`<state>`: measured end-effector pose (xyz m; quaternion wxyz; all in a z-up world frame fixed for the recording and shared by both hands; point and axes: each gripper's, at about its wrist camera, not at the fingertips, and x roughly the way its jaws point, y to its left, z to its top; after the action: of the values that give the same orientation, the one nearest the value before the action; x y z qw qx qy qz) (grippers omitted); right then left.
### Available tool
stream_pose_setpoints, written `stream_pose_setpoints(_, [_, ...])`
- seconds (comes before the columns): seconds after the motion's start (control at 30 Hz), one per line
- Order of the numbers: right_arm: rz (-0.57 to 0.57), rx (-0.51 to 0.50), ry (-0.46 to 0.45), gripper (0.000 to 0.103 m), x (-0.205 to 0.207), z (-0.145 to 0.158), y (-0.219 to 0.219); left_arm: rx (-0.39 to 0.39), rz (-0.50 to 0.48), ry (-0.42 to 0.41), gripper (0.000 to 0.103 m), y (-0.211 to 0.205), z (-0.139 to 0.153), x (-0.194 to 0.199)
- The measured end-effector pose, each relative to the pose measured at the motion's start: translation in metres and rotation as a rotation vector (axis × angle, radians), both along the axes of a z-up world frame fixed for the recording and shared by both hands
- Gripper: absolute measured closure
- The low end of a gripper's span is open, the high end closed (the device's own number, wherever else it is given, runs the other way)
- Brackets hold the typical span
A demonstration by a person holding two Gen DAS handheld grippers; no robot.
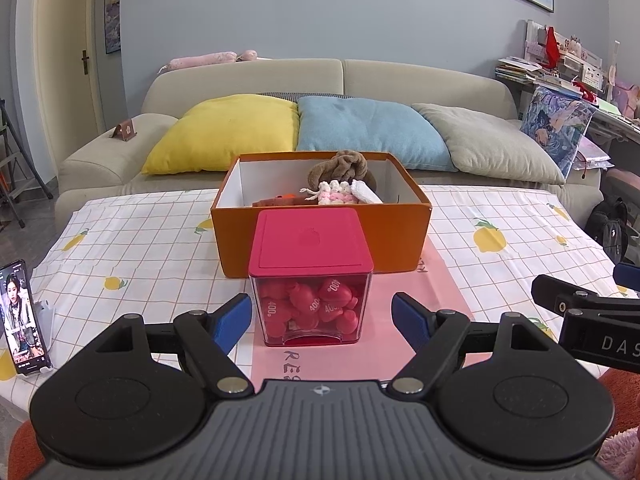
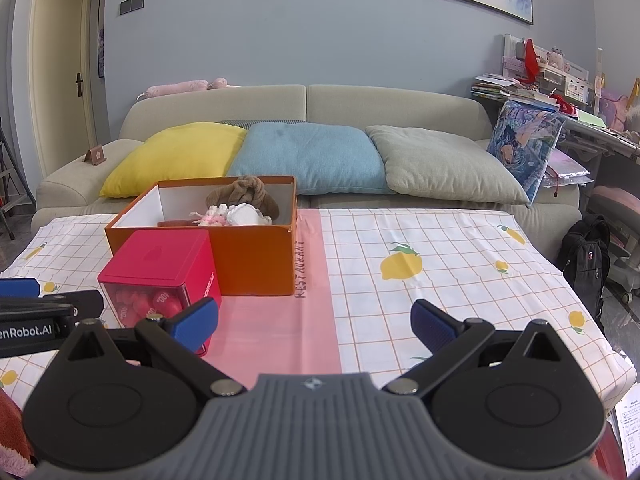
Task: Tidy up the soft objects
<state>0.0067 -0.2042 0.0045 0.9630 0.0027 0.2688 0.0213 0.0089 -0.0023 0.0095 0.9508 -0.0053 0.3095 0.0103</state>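
Orange box (image 1: 320, 236) sits center frame in left wrist view w/ soft stuff piled inside: brown plush (image 1: 340, 168), pink-white knit piece (image 1: 334, 192). Red-lidded clear container (image 1: 312, 276) w/ red items touches box's near side, lower center. Left gripper (image 1: 320, 316) wide open, straddling container w/o touching; right gripper (image 2: 314, 320) also spread, empty, over tablecloth (image 2: 440, 280).

Square clear-walled container (image 1: 311, 312): glossy transparent plastic, showing a smooth matt red lid.
Orange rectangular box (image 1: 320, 236): looking like matt cardboard.
Brown plush toy (image 1: 338, 166): looking fuzzy.
Worktop's checked lemon-print cloth (image 2: 440, 272): lying matt.
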Motion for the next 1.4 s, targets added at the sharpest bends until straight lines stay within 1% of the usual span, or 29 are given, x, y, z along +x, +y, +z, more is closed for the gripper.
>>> stream_pose_setpoints(0.2, [0.001, -0.001, 0.002, 0.003, -0.0009, -0.0023, 0.0003, -0.011, 0.006, 0.009, 0.010, -0.0005, 0.0003, 0.0009])
stream_pose_setpoints(0.43, [0.004, -0.001, 0.012, 0.003, -0.0015, -0.0079, -0.0006, -0.002, 0.009, 0.006, 0.010, -0.0017, 0.0000, -0.0003])
stream_pose_setpoints(1.4, [0.012, -0.004, 0.025, 0.003, 0.0029, -0.0081, -0.0001, -0.006, 0.007, 0.009, 0.010, -0.0031, 0.0003, -0.0004])
